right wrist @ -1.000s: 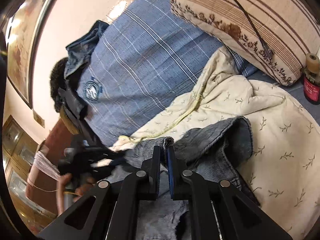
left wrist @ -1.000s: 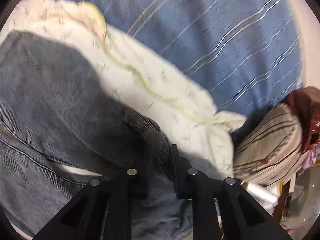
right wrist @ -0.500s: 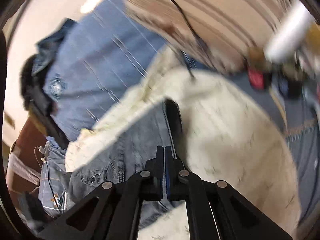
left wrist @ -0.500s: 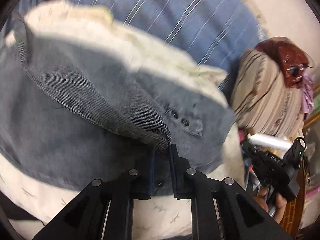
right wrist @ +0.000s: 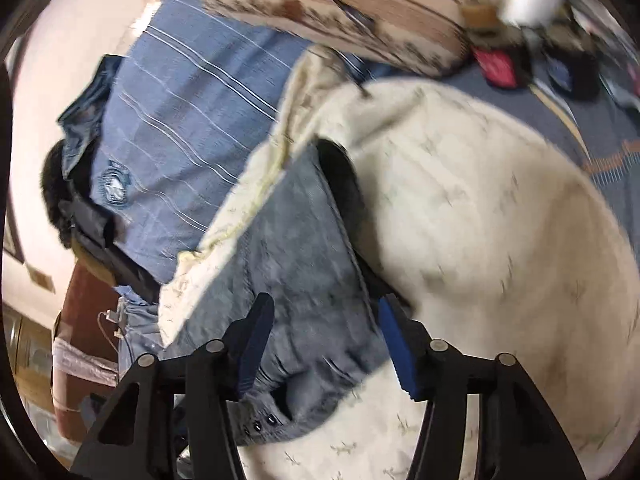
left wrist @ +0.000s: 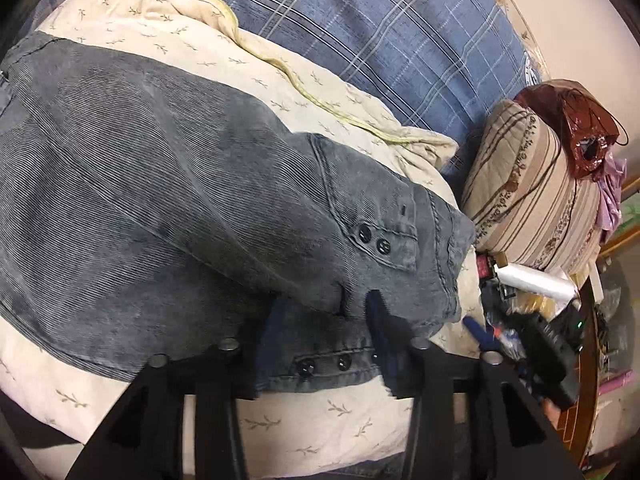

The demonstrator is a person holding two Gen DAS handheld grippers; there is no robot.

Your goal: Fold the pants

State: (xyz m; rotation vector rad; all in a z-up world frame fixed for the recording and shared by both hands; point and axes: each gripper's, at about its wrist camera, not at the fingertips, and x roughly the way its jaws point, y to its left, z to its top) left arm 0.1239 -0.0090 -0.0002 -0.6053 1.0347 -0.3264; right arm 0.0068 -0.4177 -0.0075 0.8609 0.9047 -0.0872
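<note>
1. The grey corduroy pants (left wrist: 152, 184) lie folded over on a cream quilt with a small leaf print (left wrist: 280, 420), spread across the bed
2. The left gripper (left wrist: 324, 312) hangs low over the buttoned waist end of the pants; its jaws are opening, the waistband cloth sits between the blue pads but they no longer press on it
3. Two dark buttons (left wrist: 374, 240) show on the upper fold, and another row of them runs along the layer underneath, right at the left gripper's fingers
4. The right gripper (right wrist: 326, 320) is over the other edge of the same pants (right wrist: 296, 248); its jaws are opening too, spread apart with denim-grey cloth lying slack between them
5. Behind the quilt lies a blue striped sheet (left wrist: 380, 40), and a striped tan pillow (left wrist: 532, 200) sits off to the side with a reddish-brown plastic bag (left wrist: 576, 128) on top
6. The right wrist view is blurred, so finer detail there cannot be told
</note>
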